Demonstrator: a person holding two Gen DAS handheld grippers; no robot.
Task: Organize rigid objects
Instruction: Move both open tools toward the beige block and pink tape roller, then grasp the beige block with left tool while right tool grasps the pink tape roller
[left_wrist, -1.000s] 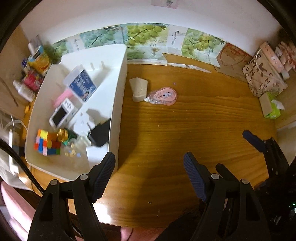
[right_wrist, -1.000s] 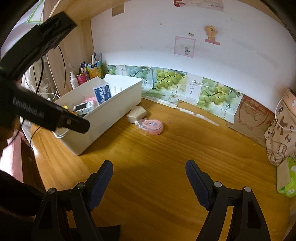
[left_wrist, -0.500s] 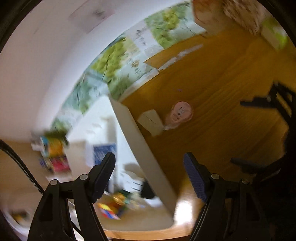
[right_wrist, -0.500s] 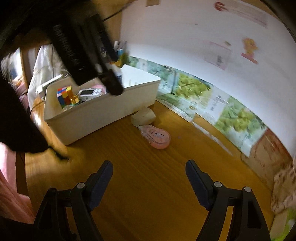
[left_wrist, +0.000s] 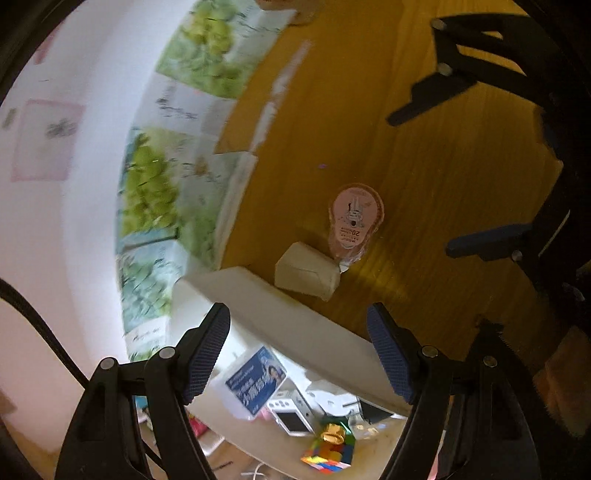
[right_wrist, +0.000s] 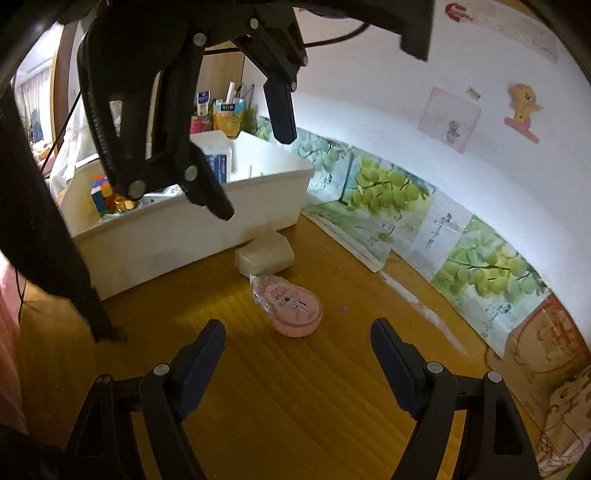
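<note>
The left gripper (right_wrist: 236, 147) hides part of the bin (right_wrist: 192, 236), the left view has rolled since earlier, and both jaws stand spread, empty.

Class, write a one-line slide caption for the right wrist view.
Open right gripper faces pink tape dispenser beside white storage bin.

left gripper (left_wrist: 298, 354): fingers apart, nothing between them, pointed steeply down, rolled sideways | right gripper (right_wrist: 297, 350): fingers apart, empty, angled downward, below and beside the left one
</note>
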